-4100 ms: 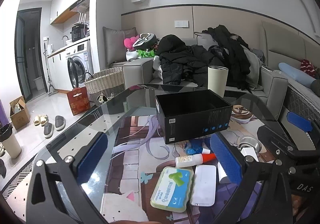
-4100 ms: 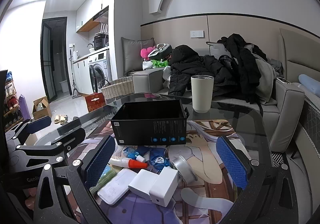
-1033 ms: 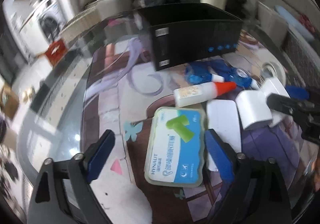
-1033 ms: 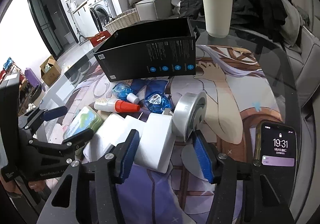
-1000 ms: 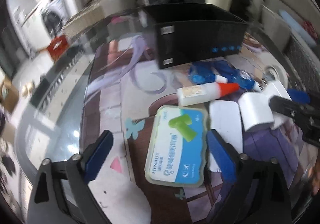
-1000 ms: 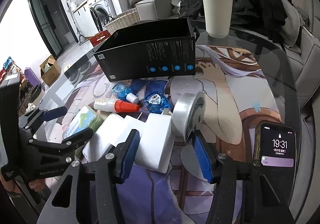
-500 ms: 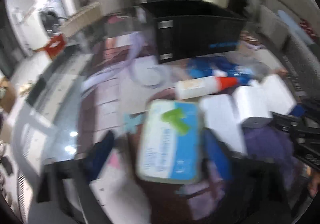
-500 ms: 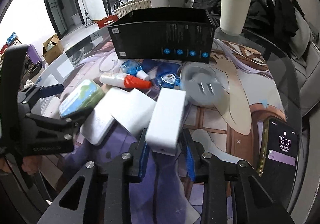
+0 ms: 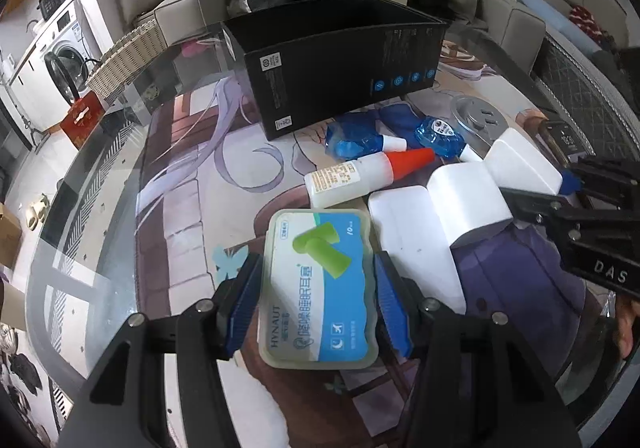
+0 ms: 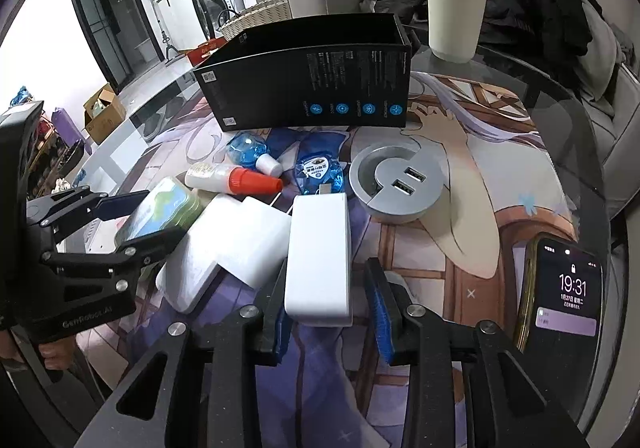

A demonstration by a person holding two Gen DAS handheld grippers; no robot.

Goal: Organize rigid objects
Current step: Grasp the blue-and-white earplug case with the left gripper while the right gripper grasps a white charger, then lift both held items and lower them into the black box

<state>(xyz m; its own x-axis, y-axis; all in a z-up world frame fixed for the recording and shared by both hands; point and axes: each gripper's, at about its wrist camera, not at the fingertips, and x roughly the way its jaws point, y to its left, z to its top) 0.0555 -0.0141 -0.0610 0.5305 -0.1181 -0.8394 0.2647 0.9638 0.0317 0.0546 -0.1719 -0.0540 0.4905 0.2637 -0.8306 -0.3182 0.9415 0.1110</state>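
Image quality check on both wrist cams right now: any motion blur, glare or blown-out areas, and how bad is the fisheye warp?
Left wrist: sharp, no blur; the earplug case label is legible; soft reflections on the glass table; the black box edges bow. Right wrist: also sharp, the phone clock is readable; the doorway at upper left is blown out; dark vignette in the corners of both.

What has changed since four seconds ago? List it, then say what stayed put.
Both grippers came down from above the table onto the clutter. The left gripper has just been closing its jaws and now clamps the earplug case. The right gripper took up the white charger; its left pad touches, a gap shows at the right pad. The round socket went from on edge to lying flat. The black box, cup and glue bottle stayed.
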